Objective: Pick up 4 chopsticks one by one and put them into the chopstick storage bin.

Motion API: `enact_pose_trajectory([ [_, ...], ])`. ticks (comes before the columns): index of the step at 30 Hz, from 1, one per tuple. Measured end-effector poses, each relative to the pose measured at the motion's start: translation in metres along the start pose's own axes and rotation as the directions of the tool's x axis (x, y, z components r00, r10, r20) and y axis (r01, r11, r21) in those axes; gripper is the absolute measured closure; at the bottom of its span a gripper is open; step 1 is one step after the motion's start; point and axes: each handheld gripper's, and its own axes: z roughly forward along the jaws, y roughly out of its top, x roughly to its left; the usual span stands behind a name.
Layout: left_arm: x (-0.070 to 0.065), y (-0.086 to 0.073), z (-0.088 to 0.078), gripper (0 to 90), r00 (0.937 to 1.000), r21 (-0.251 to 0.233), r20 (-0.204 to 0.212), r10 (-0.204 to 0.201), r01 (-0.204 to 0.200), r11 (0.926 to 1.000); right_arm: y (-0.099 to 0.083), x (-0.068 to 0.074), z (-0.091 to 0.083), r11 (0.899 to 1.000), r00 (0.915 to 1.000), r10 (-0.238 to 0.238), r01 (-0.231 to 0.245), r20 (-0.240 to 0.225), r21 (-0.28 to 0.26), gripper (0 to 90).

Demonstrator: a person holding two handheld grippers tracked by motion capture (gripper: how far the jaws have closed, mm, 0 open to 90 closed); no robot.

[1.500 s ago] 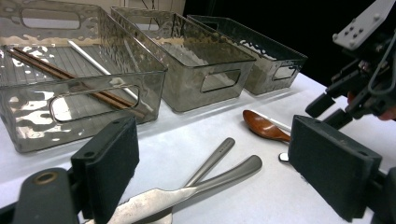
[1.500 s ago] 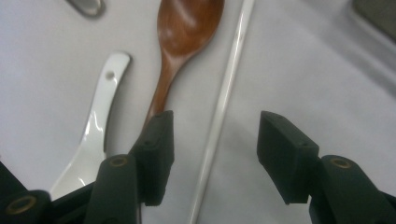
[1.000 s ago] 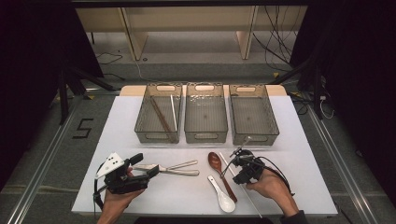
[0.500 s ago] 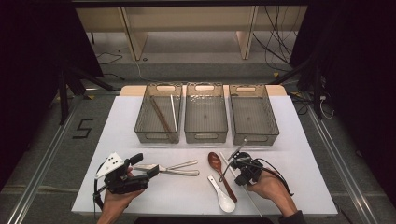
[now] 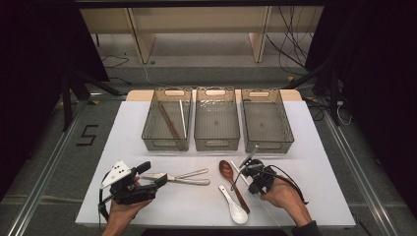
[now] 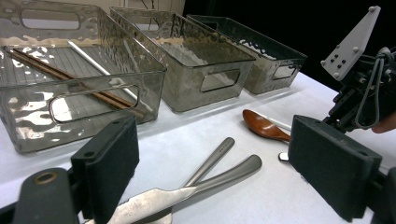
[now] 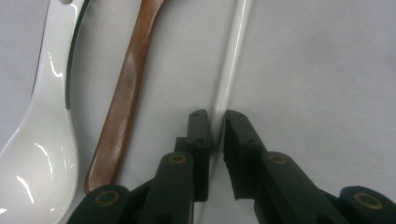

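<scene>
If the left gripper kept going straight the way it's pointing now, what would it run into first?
Most likely the metal knife and spoon lying crossed on the table between its open jaws. The left gripper points right along the table; past them lies the brown wooden spoon, though depth is unclear.

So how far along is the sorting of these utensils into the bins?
Done: brown wooden chopsticks and one white chopstick lie in the left clear bin. In hand: right gripper closing on another white chopstick. Left: steel cutlery, wooden spoon, white ceramic spoon.
</scene>
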Motion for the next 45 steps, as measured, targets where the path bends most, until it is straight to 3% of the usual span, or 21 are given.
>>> enact_pose_trajectory([
  [15,0.0,0.0,0.0,15.9,1.0,0.0,0.0,-0.002,0.002,1.0,0.0,-0.01,0.0,0.999,0.998,0.033,-0.033,-0.053,-0.005,85.0],
  [23,0.001,0.0,0.0,15.9,1.0,0.0,0.0,-0.001,0.001,1.0,-0.004,-0.016,-0.009,0.999,0.9985,0.04,-0.041,-0.037,-0.03,85.2],
  [29,0.001,0.0,0.0,15.9,1.0,0.0,0.0,-0.002,0.002,1.0,-0.006,-0.016,-0.022,0.997,0.9995,0.014,-0.016,-0.027,-0.078,85.2],
  [38,0.001,0.0,0.0,15.9,1.0,0.001,-0.003,-0.001,0.001,1.0,0.004,-0.008,-0.044,0.985,0.9985,-0.037,0.029,-0.042,-0.168,85.2],
  [45,0.002,0.0,0.0,15.9,1.0,-0.001,-0.005,-0.003,0.003,1.0,0.028,-0.005,-0.058,0.966,0.9953,-0.066,0.046,-0.071,-0.256,85.1],
])
